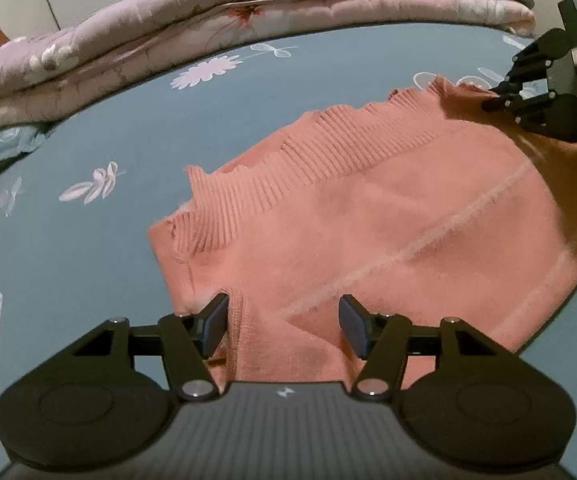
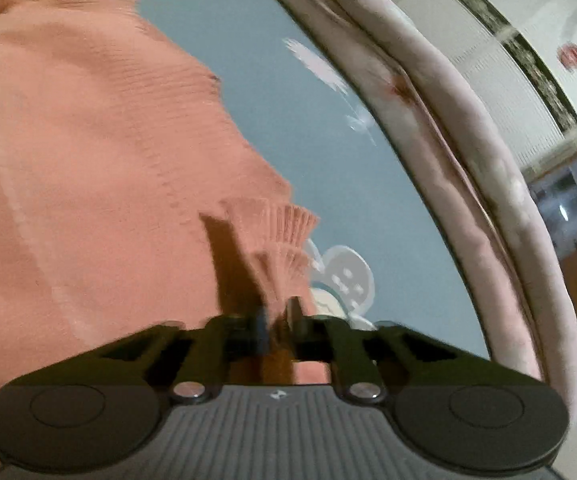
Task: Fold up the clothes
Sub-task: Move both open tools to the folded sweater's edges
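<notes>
Bed with a blue-grey floral sheet, a rolled pink quilt along the far side, white wall panels behind it. The task item, a salmon-pink knit sweater, lies flat on the sheet, well short of the quilt.

All places relative to the sweater: its ribbed hem faces the quilt, and its long axis runs diagonally in the left wrist view, from near-left up to far-right. The left gripper hovers over the near-left end, jaws spread, a raised fold of knit between the blue pads but no visible squeeze, so not gripping yet. The right gripper sits at the far-right hem corner, jaws pressed together and pinching the ribbed edge, which fans out beyond the tips.

Judgement: each hand takes one end of the long axis, so the next fold likely turns on the left gripper closing on its fold. It is already directly over the cloth and only needs to drop and close.

View differences: the left wrist view shows both grippers plus nearly the whole sweater, including a pale seam line. The right wrist view is motion-blurred, shows only its own gripper, the pinched hem corner with a white print on the sheet just beside it, and a doorway past the quilt.
</notes>
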Tool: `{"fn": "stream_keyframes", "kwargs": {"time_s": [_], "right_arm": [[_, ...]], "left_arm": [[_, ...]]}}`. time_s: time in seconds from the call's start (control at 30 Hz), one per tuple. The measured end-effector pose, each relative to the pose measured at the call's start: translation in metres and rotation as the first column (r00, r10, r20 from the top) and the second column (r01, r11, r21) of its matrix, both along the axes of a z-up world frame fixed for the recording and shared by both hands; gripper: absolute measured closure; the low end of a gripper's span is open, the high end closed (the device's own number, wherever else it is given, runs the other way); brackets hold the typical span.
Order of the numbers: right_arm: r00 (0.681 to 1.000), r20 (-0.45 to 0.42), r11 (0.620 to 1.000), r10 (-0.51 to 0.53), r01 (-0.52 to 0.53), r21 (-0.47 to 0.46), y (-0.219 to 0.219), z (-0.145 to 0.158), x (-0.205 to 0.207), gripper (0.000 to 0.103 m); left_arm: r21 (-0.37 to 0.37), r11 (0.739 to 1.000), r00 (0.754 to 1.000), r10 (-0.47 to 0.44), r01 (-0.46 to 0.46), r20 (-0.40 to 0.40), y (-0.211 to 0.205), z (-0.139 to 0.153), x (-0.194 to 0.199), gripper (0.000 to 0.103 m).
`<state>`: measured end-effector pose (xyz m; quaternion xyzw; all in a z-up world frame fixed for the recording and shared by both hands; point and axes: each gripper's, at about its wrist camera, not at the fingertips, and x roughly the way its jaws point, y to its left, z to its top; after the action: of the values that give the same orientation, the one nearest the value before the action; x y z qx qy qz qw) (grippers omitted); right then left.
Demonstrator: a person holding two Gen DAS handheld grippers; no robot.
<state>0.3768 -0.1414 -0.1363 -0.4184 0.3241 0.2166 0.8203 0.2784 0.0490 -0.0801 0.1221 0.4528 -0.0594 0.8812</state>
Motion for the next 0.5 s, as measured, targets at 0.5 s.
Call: {"fn": "stream_keyframes", "kwargs": {"time_s": [0.5], "right_arm": [[0.834, -0.406, 0.736, -0.374, 0.533, 0.417, -0.091, -0.009, 0.066, 0.091]], "left_arm": [[-0.008, 1.0, 1.0, 0.01, -0.011, -0.013, 0.004, -0.007, 0.004, 0.038]]}}
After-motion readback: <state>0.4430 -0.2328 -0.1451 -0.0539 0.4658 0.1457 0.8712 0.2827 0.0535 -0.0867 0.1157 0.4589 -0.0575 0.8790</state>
